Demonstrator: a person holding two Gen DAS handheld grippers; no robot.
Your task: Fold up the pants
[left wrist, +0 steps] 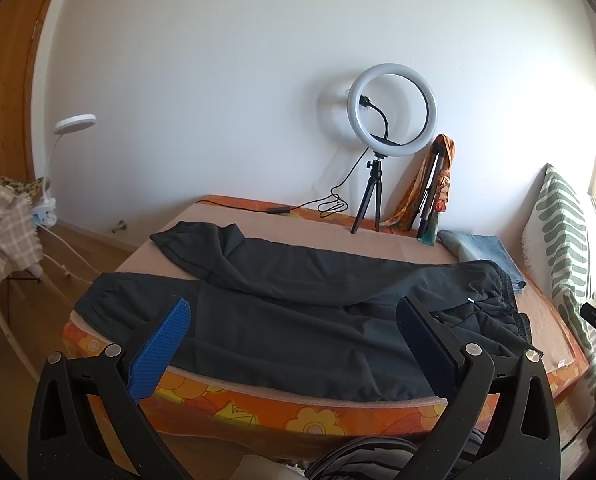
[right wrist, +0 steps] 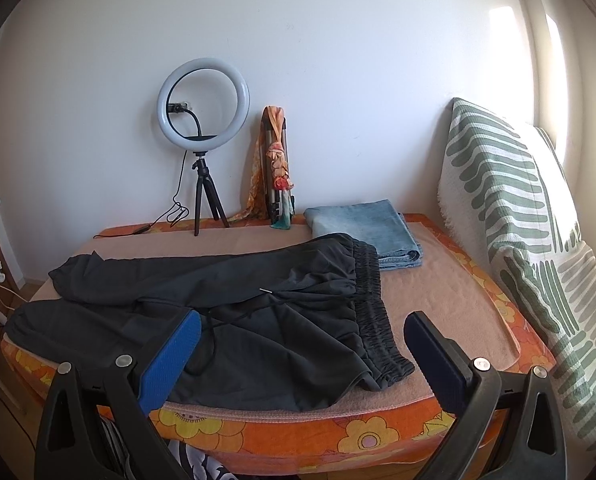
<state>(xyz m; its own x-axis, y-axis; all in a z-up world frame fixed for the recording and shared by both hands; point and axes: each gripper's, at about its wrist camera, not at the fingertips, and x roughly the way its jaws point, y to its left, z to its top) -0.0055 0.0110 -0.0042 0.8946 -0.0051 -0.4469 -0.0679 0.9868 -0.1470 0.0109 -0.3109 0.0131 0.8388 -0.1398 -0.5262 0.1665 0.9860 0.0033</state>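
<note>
Left wrist view: a clip-on lamp (left wrist: 64, 148) stands at far left, then the left gripper (left wrist: 294, 312) hovers with jaws spread wide and nothing between them over the black pants (left wrist: 298, 312), which lie spread on the pink pad of the flower-patterned mattress (left wrist: 310, 416), legs to the left, waistband to the right. Behind stand a ring light (left wrist: 392, 110) and folded jeans (left wrist: 482, 252). Right wrist view: the right gripper (right wrist: 302, 328) is likewise wide apart and empty above the waistband (right wrist: 372, 312); a green-striped cushion (right wrist: 526, 216) leans at right.
</note>
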